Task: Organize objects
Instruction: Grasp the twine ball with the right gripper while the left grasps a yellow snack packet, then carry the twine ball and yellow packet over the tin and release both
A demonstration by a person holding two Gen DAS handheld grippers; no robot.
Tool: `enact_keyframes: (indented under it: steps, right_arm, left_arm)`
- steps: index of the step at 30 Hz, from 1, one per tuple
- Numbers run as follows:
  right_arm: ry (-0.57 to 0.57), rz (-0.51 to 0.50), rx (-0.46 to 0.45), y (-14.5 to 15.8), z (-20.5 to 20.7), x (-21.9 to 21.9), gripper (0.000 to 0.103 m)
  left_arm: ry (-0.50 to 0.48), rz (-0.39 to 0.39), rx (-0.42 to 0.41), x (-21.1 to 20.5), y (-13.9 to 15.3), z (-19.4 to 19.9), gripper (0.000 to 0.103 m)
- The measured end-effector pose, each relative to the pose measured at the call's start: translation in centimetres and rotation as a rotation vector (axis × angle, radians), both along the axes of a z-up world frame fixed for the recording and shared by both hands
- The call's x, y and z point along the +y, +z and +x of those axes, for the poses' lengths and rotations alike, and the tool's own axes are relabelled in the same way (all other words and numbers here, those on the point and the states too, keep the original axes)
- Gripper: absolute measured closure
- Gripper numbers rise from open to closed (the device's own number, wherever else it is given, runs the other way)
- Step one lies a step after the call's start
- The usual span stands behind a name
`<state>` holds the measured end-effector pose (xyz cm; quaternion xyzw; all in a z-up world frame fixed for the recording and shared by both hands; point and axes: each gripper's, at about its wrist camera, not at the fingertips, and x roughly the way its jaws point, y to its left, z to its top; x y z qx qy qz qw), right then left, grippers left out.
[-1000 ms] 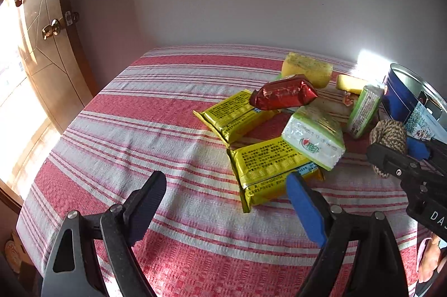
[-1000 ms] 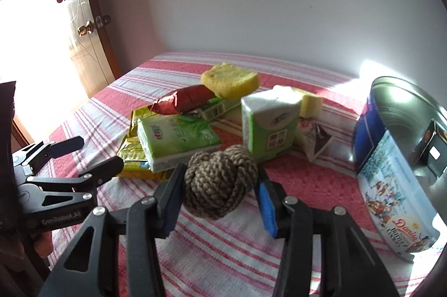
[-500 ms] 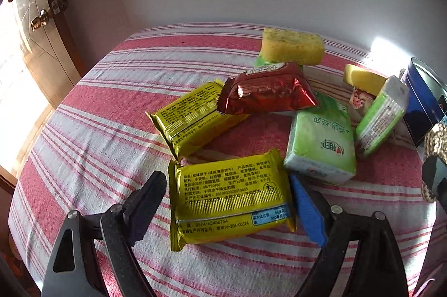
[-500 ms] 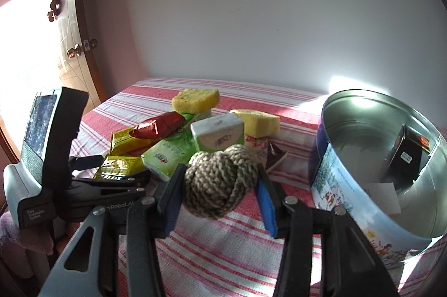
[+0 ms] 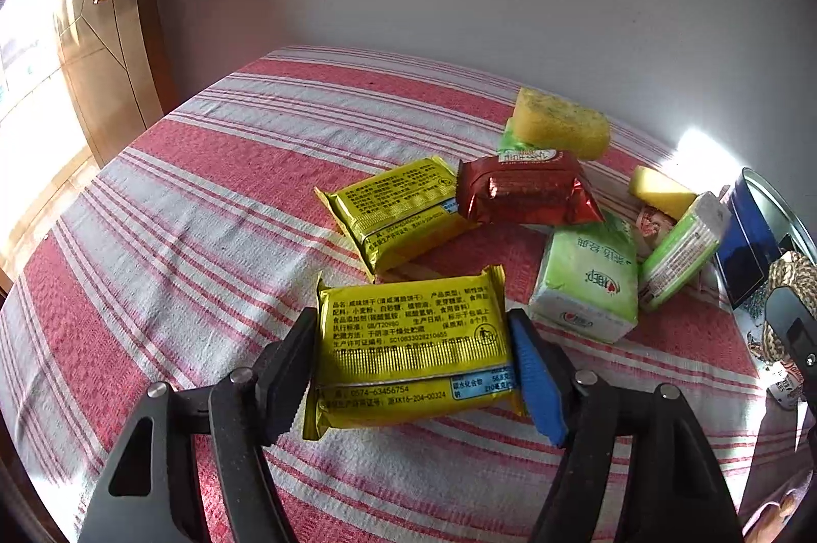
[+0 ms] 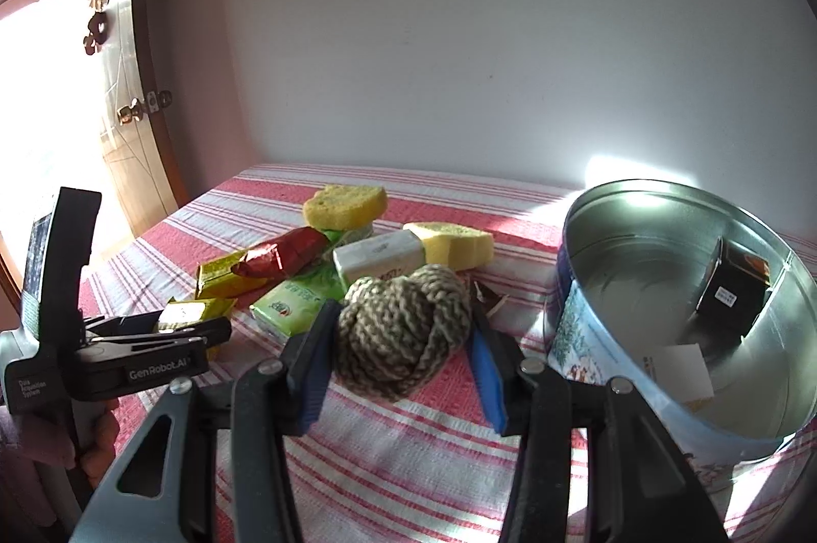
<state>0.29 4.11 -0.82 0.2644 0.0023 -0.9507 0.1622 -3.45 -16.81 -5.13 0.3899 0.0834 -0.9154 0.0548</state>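
While the left gripper (image 5: 411,364) closes its jaws around a yellow packet (image 5: 408,346) at the pile's 6 o'clock, right gripper (image 6: 398,351) clamping a rope ball (image 6: 403,328), tin (image 6: 638,395) at 3 o'clock holding a black box (image 6: 733,293) and card (image 6: 681,369), bare striped cloth (image 5: 178,247) toward 9 o'clock.

The cloth on the counter (image 5: 204,206) has red and white stripes. Two packets are yellow with dark print: the near packet (image 5: 408,344) and the far packet (image 5: 398,206). The wrapper (image 5: 526,191) beside them is shiny red. The tissue pack (image 5: 587,277) is light green and white. The sponge (image 5: 561,124) is yellow with a greenish top. The rope ball (image 6: 403,328) is braided in beige and dark brown. The tin (image 6: 664,390) is silver inside, and blue outside with a printed picture. The left tongs (image 5: 411,369) are black, with one blue pad.
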Motion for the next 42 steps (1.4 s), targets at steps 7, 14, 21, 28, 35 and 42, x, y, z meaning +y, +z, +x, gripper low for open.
enact_keyframes:
  steps: [7,14,21,28,35,42]
  right_arm:
    - [-0.072,0.033,0.147,1.8,1.8,1.0,0.055]
    - [-0.132,0.021,0.205,2.7,2.5,3.9,0.055]
    - [-0.216,0.01,0.229,3.0,2.9,7.8,0.055]
    - [-0.3,0.021,0.232,3.1,2.9,11.5,0.055]
    - [-0.371,0.059,0.246,3.2,3.2,14.7,0.054]
    - [-0.445,0.083,0.241,3.3,2.7,18.0,0.055]
  left_arm:
    - [-0.017,-0.082,0.183,3.4,3.3,1.6,0.029]
    - [-0.084,-0.097,0.254,7.2,5.1,1.4,0.029]
    - [-0.14,-0.126,0.282,11.4,6.0,1.0,0.029]
    - [-0.2,-0.134,0.312,14.8,6.5,0.6,0.029]
    - [-0.245,-0.127,0.336,17.4,7.2,-0.3,0.029]
    - [-0.298,-0.124,0.341,20.3,7.0,-0.9,0.029]
